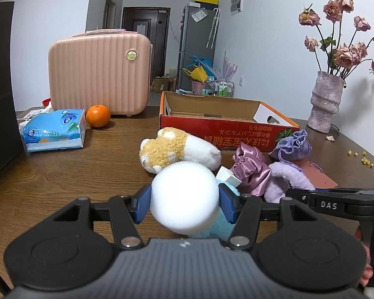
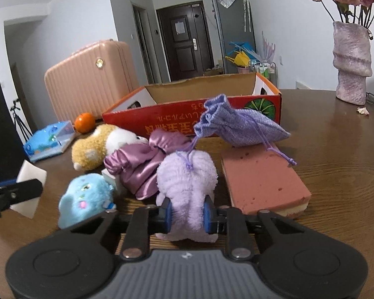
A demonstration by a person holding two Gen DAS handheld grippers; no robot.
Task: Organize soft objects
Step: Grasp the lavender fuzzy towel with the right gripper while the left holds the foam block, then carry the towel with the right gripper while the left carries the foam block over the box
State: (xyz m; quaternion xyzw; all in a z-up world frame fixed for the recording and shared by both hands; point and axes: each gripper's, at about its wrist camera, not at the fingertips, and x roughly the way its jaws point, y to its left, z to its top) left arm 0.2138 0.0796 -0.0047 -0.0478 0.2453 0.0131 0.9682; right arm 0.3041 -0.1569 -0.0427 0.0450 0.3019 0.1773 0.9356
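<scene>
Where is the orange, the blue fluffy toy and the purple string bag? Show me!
orange (image 1: 98, 115), left wrist view, middle of the fruit's peel.
blue fluffy toy (image 2: 83, 195), right wrist view, on its furry face.
purple string bag (image 2: 239, 129), right wrist view, middle of the woven cloth body.

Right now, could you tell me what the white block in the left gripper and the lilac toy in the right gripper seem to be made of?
The white block in the left gripper looks like matte foam or sponge: smooth, rounded, no sheen. The lilac toy in the right gripper looks like fuzzy plush, its pile bulging around the blue pads.
</scene>
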